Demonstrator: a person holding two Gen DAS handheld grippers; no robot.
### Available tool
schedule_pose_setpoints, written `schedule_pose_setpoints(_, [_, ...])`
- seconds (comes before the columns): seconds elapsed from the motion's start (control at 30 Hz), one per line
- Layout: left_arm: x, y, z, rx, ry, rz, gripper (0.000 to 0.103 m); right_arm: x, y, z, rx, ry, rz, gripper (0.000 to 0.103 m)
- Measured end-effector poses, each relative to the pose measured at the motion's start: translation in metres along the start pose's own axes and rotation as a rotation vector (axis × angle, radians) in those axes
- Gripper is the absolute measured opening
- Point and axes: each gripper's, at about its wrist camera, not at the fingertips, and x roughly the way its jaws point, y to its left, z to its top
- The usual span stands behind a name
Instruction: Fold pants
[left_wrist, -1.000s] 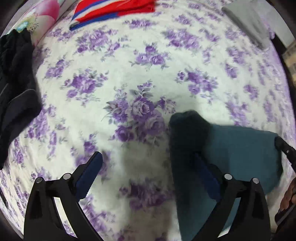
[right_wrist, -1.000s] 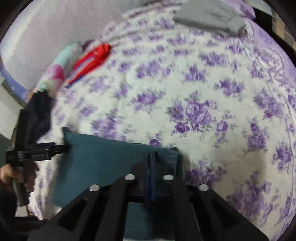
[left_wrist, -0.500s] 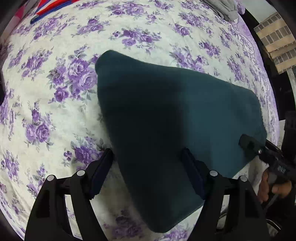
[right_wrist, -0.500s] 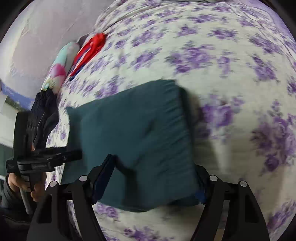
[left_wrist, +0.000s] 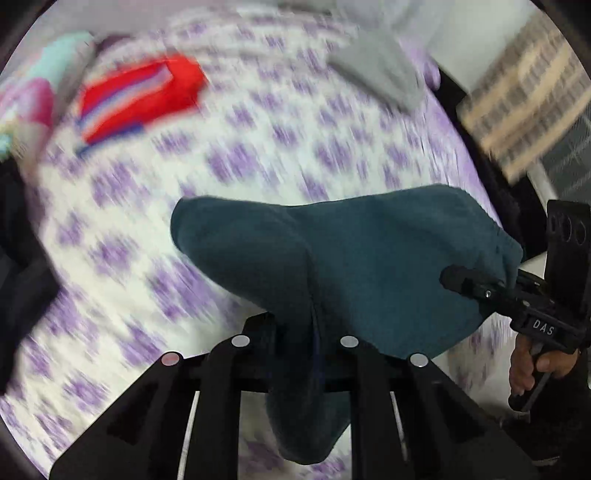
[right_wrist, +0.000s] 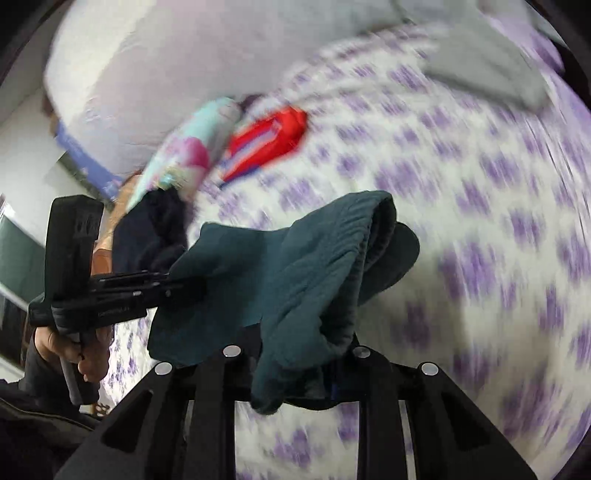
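Now both tongs, left (left_wrist: 314, 332) and right (right_wrist: 295, 354), are closing, pinching the teal pants (left_wrist: 369, 258) between them.

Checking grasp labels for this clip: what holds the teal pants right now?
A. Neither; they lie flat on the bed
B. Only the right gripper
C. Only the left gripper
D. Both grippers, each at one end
D: the teal pants hang between the left gripper and the right gripper, with cloth pinched in each one's closing fingers.

This is a bedroom in a home — a wide bed (left_wrist: 280, 147) covered with a white sheet printed with purple flowers fills both views. Clothes lie on it: a red striped garment (left_wrist: 140, 96), a grey folded cloth (left_wrist: 376, 70) — and a pastel pillow (right_wrist: 188, 155) near the white wall (right_wrist: 155, 66).
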Motion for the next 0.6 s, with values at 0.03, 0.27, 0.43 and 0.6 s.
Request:
schedule_pose_setpoints(0.03, [-0.009, 0.01, 0.009, -0.009, -0.025, 0.01, 0.013, 0.004, 0.005, 0.017, -0.022, -0.016, 0.013, 0.024])
schedule_pose_setpoints(0.27, [-0.014, 0.098, 0.077, -0.105, -0.115, 0.192, 0.014, 0.085, 0.04, 0.116, -0.162, -0.085, 0.034, 0.024])
schedule_pose_setpoints(0.43, [0.038, 0.156, 0.088, -0.203, -0.051, 0.271, 0.014, 0.188, 0.032, 0.136, -0.169, 0.017, -0.117, 0.037])
schedule_pose_setpoints(0.6, [0.089, 0.194, 0.066, -0.298, -0.057, 0.36, 0.05, 0.242, 0.006, 0.12, -0.158, 0.12, -0.358, 0.083])
